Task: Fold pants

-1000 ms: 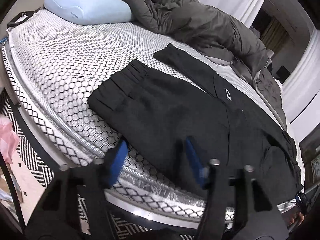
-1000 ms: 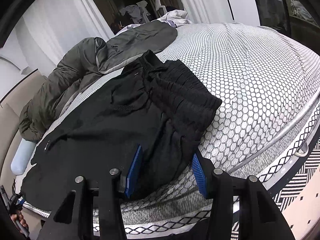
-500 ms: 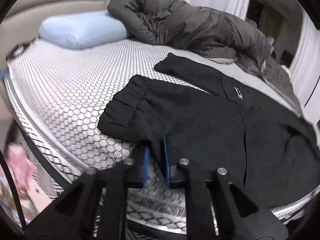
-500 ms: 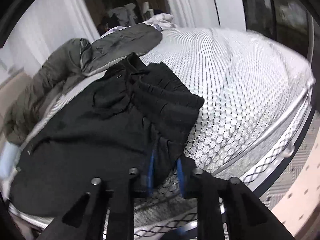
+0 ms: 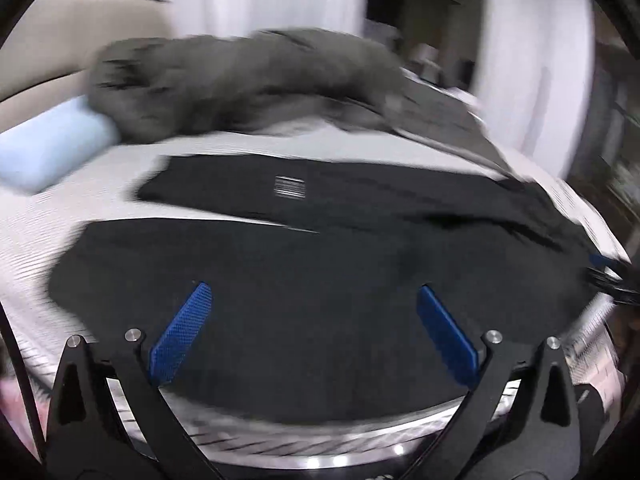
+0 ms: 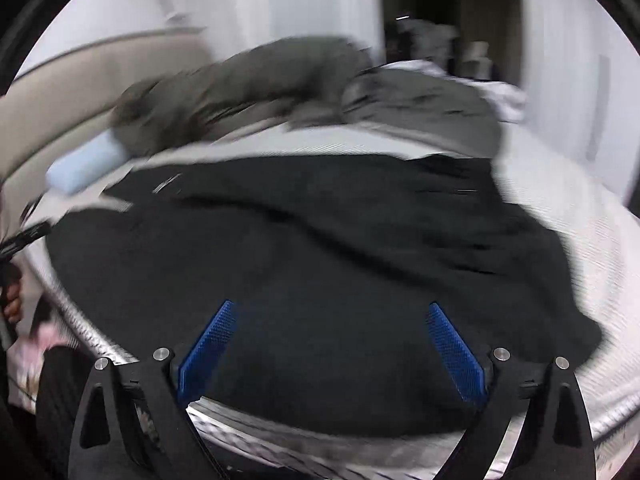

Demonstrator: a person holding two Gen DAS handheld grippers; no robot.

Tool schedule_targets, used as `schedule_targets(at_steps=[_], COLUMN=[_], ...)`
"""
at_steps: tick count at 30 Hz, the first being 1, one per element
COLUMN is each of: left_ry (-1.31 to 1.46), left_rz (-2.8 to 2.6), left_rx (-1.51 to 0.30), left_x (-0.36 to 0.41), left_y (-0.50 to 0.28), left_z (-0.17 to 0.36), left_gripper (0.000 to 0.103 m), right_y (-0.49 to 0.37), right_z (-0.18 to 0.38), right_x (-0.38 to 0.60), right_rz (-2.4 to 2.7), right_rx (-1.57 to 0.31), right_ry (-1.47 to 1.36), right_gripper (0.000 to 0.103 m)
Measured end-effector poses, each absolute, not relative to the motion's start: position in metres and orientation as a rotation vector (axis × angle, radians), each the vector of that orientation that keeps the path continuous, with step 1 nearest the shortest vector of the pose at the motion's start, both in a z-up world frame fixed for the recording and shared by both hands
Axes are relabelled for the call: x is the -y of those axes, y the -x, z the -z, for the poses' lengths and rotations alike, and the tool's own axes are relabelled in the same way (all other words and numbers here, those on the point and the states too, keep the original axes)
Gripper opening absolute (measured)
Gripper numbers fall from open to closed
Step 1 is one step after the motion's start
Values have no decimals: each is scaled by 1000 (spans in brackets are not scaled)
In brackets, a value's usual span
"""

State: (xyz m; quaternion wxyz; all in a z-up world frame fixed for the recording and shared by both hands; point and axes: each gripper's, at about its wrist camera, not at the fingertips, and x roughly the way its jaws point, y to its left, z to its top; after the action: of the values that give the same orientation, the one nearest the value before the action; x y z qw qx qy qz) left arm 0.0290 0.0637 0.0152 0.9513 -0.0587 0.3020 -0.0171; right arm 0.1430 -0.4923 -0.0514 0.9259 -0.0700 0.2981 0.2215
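The left hand-held gripper (image 5: 312, 328) has its jaws spread wide, having just been opening, and nothing is between its blue pads (image 5: 180, 334); the black cloth seen between them lies below on the bed, not in a grip. The right hand-held gripper (image 6: 330, 346) is the same: jaws wide after just opening, its pads (image 6: 454, 350) empty over the dark fabric. Both views are smeared by motion, so fine detail is lost. Beyond the jaws, the pants (image 5: 320, 280) lie on the bed (image 5: 80, 196) near its front edge, spread lengthwise along that edge. In the left view the two legs run side by side, a pale strip of bedding showing between them toward the leg ends, with a small white label (image 5: 290, 187) on the far leg. In the right view the waistband end (image 6: 520, 280) of the pants is rumpled and bunched. Behind the pants, toward the headboard, sits a grey-green jacket (image 5: 240, 84), and a light blue pillow (image 5: 48, 148) lies beside it. By my reading the fold has barely begun: the pants look laid out, with the legs not yet brought together and no crosswise fold made. All of the folding seems left to do.
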Motion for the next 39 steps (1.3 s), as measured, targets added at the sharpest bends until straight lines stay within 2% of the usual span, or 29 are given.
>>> schedule_targets(at_steps=[5, 8, 11, 18, 20, 24, 29, 32, 36, 38, 39], left_ry=[28, -55, -42, 43, 38, 103, 82, 57, -9, -7, 13], left_rz=[262, 246, 240, 30, -28, -25, 129, 220, 231, 217, 235], left_rx=[-729, -794, -776, -769, -770, -756, -736, -808, -972, -1010, -999], left_x=[31, 50, 37, -62, -86, -101, -42, 14, 43, 42, 31], left_y=[-82, -97, -89, -68, -73, -70, -97, -141, -188, -197, -195], left_z=[21, 43, 43, 44, 39, 28, 8, 12, 37, 46, 44], left_gripper=[102, 102, 102, 103, 103, 102, 102, 102, 101, 96, 90], right_y=[-157, -163, -170, -190, -192, -183, -189, -213, -234, -237, -237], right_z=[80, 102, 103, 104, 102, 77, 46, 54, 76, 95, 103], right_x=[410, 395, 430, 604, 614, 586, 497, 432, 368, 344, 344], right_rz=[-603, -577, -508, -28, -32, -68, -301, -426, -508, -525, -509], right_rx=[-665, -669, -653, -631, -648, -607, -569, -611, -704, -752, -766], right_ry=[248, 348, 338, 114, 79, 134, 137, 163, 244, 363, 410], right_gripper=[97, 97, 96, 95, 96, 96, 97, 97, 97, 87, 86])
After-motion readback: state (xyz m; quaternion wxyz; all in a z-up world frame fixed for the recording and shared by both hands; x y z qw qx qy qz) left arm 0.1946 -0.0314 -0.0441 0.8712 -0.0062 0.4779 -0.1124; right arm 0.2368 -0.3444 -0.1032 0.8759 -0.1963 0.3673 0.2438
